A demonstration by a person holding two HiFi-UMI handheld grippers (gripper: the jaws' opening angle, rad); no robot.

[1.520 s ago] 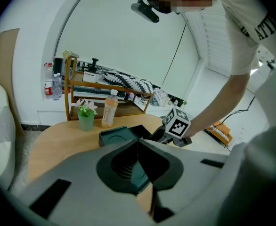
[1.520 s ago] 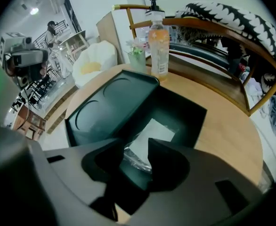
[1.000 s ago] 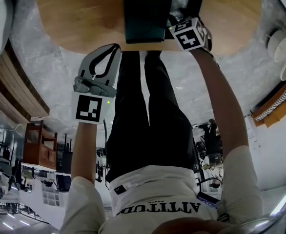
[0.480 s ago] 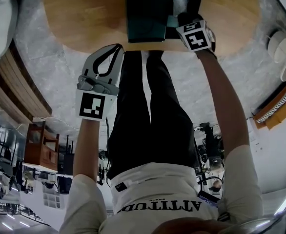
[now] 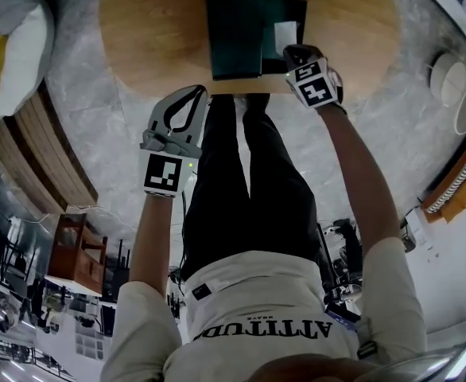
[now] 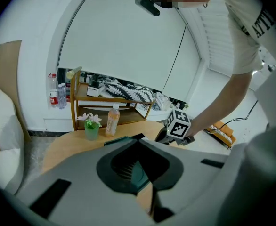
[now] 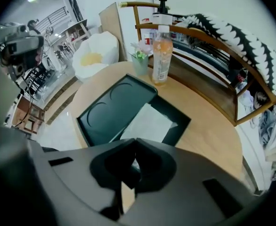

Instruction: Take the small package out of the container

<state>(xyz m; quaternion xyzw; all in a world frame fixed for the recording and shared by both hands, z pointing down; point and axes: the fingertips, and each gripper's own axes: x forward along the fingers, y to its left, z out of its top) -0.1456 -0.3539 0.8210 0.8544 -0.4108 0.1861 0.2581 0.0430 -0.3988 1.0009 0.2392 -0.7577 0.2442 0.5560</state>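
**Right claw has closed and the lift seems to have begun**

Within the last second the jaws of the right gripper (image 7: 136, 141) have gone from fully spread to pressed together. In the head view this gripper was reaching into the dark green container (image 5: 234, 38) a second ago. Now it stands at the container's near right corner.

The small package (image 7: 150, 121), white and flat, is still over the right compartment. Its near edge runs up to the closed jaw tips. A thin white sliver shows at the seam between the jaws, so the claw is probably pinching that edge. The jaw bodies cover the contact itself, so I cannot be fully sure.

The left gripper (image 6: 138, 140) hangs in front of the wooden table (image 5: 153, 30), well apart from the container. Its jaws are together on nothing.

For the task, this means the grasp seems done and the taking out has only started. The package is not yet clear of the container walls. It is held by one thin edge, so it may slip or swing as it rises.
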